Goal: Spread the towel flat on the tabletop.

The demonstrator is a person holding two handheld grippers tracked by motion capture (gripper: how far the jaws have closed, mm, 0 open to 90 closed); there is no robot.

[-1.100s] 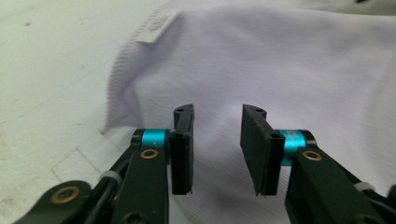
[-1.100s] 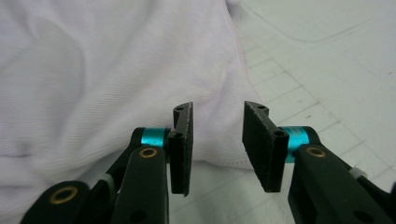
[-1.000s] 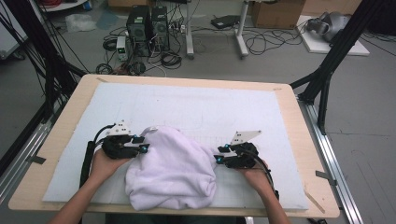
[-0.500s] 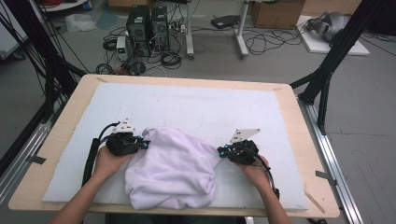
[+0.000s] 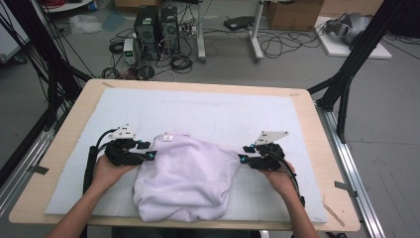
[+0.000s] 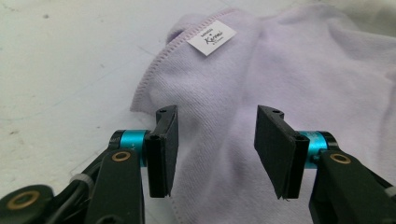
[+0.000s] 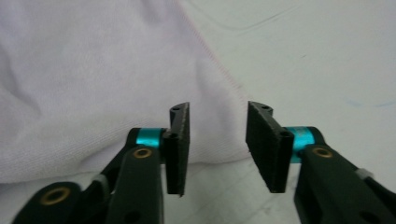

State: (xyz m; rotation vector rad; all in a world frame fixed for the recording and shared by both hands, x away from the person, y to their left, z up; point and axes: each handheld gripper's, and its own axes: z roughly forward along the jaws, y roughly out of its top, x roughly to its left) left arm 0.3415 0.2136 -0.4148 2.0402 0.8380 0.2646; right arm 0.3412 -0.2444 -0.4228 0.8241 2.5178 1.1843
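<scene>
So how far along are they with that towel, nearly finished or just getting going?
It looks early on. The lilac towel lies bunched in a rumpled heap on the white mat, with no neat fold showing. In hand: the left gripper and right gripper sit at opposite edges of it, and their jaws have just been opening, so neither pinches cloth. Probably left: gripping the edges, spreading it flat and folding.

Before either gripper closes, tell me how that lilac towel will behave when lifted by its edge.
The lilac towel lies crumpled in soft folds on the white mat, so it will probably hang limp rather than hold shape. Its fluffy pile looks grippy, so it is unlikely to slip from the pads. Bunched as it is, a lift at the stitched hem would likely drag the rest along.
</scene>
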